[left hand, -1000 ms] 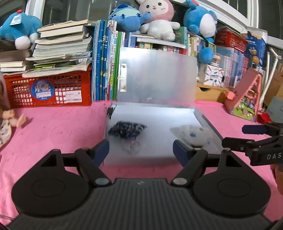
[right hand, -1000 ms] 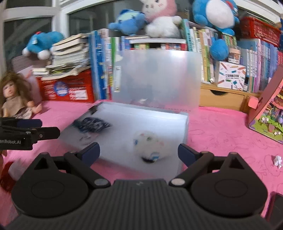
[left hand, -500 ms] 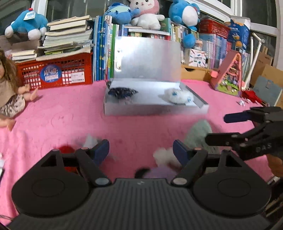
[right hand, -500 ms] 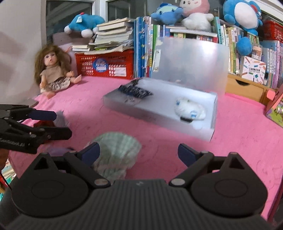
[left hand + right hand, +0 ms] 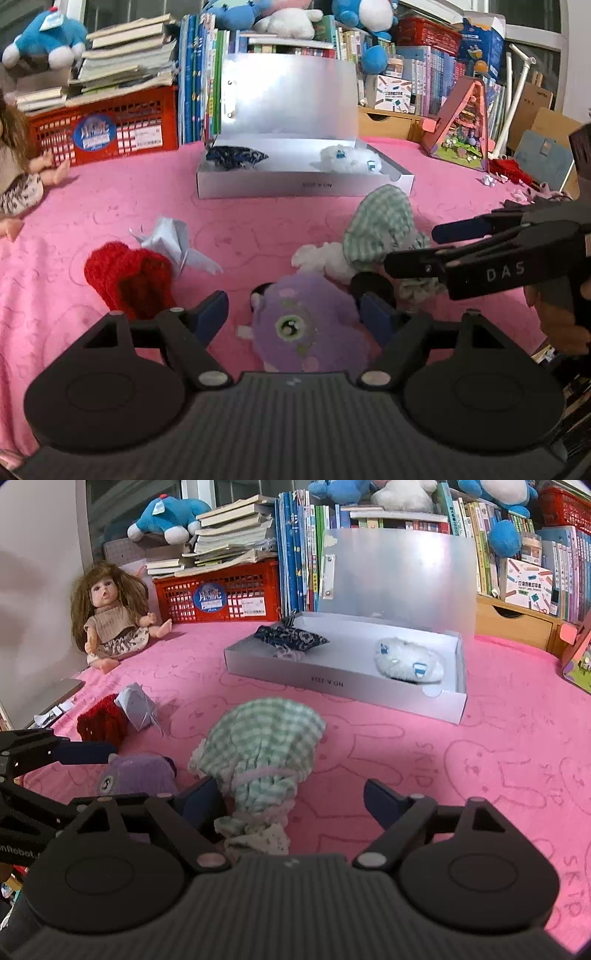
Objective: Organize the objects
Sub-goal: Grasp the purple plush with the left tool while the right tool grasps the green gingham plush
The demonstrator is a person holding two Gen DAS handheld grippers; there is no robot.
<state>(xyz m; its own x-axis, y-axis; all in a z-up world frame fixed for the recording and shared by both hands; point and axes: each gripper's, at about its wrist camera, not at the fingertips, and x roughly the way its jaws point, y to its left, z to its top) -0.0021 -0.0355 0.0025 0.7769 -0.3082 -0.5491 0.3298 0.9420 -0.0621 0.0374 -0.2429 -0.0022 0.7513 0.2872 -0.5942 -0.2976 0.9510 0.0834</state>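
My left gripper [image 5: 293, 314] hangs low over a purple plush [image 5: 303, 325] that lies between its fingers. Its jaws are closing slightly and the left pad stands clear of the plush. My right gripper [image 5: 295, 799] is closing around a green checked cloth bundle [image 5: 266, 746]. The bundle is beside the left finger and the right finger is apart from it. Behind them the open white box [image 5: 303, 186] holds a dark patterned pouch [image 5: 236, 157] and a white plush [image 5: 347, 158]. A red knitted piece [image 5: 129, 277] and folded white paper [image 5: 170, 240] lie to the left.
A doll [image 5: 107, 616] sits at the far left on the pink cloth. A red basket [image 5: 107, 129], rows of books and plush toys line the back. A pink toy house [image 5: 461, 129] stands at the right. The box lid stands upright behind the box.
Both grippers pulled back from the box and sank toward the near items. The purple plush now lies between the left fingers, the green bundle between the right ones, whose jaws have narrowed.
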